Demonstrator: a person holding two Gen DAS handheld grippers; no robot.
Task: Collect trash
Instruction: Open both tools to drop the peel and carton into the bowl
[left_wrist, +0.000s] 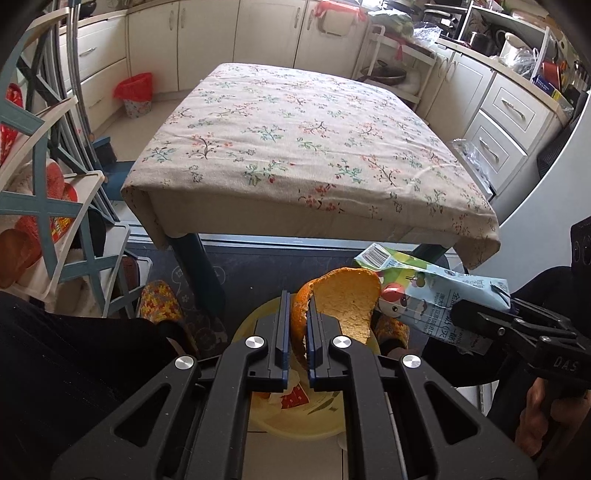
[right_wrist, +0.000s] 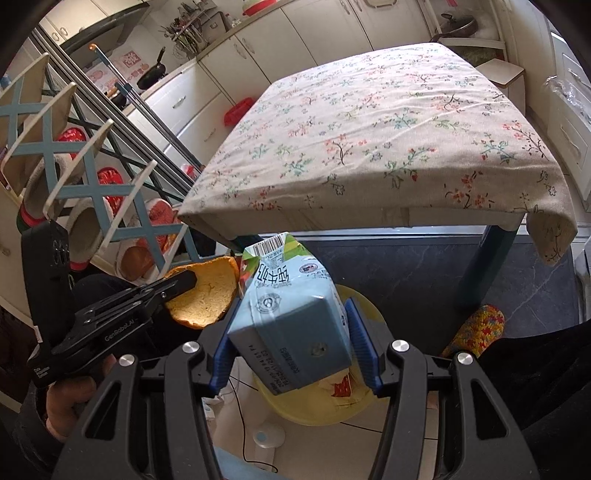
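My left gripper (left_wrist: 297, 314) is shut on an orange peel (left_wrist: 345, 299), holding it above a yellow basin (left_wrist: 295, 417) on the floor. The peel also shows in the right wrist view (right_wrist: 207, 295), with the left gripper (right_wrist: 184, 282) clamped on it. My right gripper (right_wrist: 291, 321) is shut on a blue and green milk carton (right_wrist: 291, 314), held over the same yellow basin (right_wrist: 314, 413). The carton also shows in the left wrist view (left_wrist: 436, 291), with the right gripper (left_wrist: 476, 314) at its end. Red and white scraps lie in the basin.
A table with a floral cloth (left_wrist: 295, 136) stands just ahead, its blue legs (left_wrist: 201, 269) near the basin. A shoe rack with slippers (right_wrist: 74, 192) is on the left. A red-lined bin (left_wrist: 135, 94) stands by the cabinets. A crocheted slipper (right_wrist: 476, 328) is beside the basin.
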